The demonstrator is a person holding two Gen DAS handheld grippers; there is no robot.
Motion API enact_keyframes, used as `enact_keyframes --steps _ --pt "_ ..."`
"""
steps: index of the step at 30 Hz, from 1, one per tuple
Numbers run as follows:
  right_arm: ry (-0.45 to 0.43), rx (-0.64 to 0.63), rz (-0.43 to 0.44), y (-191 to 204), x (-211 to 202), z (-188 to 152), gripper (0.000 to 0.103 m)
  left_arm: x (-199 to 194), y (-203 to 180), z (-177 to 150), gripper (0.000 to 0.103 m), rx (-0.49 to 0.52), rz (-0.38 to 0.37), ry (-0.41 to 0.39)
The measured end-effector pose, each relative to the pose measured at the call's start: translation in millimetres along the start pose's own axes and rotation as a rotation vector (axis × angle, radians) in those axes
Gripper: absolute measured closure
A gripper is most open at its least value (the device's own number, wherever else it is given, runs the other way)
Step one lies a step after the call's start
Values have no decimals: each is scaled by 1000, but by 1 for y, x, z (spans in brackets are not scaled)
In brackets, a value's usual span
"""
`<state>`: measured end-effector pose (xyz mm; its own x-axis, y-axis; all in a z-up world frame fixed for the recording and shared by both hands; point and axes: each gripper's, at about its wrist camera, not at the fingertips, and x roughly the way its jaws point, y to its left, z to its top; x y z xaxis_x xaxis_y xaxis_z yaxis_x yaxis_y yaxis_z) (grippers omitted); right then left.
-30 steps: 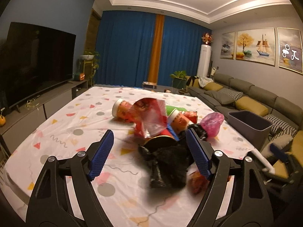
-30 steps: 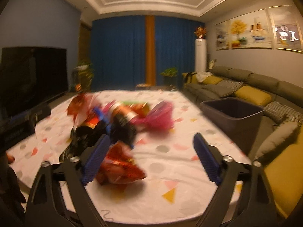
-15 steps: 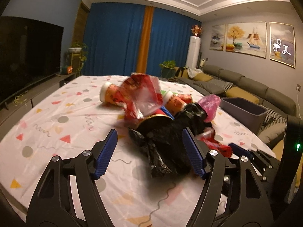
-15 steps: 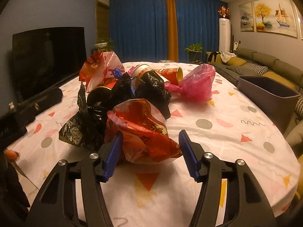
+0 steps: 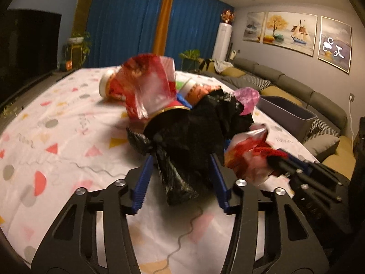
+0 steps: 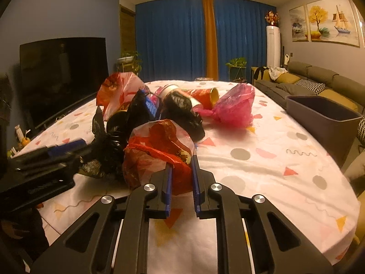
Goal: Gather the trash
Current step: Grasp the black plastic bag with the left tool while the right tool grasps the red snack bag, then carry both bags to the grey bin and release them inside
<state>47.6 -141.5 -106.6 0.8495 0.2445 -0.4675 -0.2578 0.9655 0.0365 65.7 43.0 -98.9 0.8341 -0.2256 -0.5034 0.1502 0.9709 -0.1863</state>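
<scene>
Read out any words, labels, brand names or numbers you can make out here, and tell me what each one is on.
No text here can be read for certain.
Rightmost painting: white brush-like marks, not legible.
Red snack bag: printed pattern, too crumpled and blurred to read.
Red paper cup: print too small to read.

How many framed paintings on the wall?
3, in a row above the sofa: left painting, wide middle painting, right painting. More may lie outside view.
</scene>
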Motion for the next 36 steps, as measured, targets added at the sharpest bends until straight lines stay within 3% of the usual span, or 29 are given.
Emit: enact_keyframes --steps 3,8,25,36 --pt "-19 -6 -14 -5 -8 1 87 6 3 -2 69 -5 -14 29" --pt "-34 5 -26 -9 -18 2 87 16 7 -6 101 -27 -37 71" --pt "-102 35 -83 -27 -50 10 87 -67 -8 28 103 9 -111 -154" --pt "-136 50 -111 -34 -64 14 87 -76 -35 51 103 61 -149 -216"
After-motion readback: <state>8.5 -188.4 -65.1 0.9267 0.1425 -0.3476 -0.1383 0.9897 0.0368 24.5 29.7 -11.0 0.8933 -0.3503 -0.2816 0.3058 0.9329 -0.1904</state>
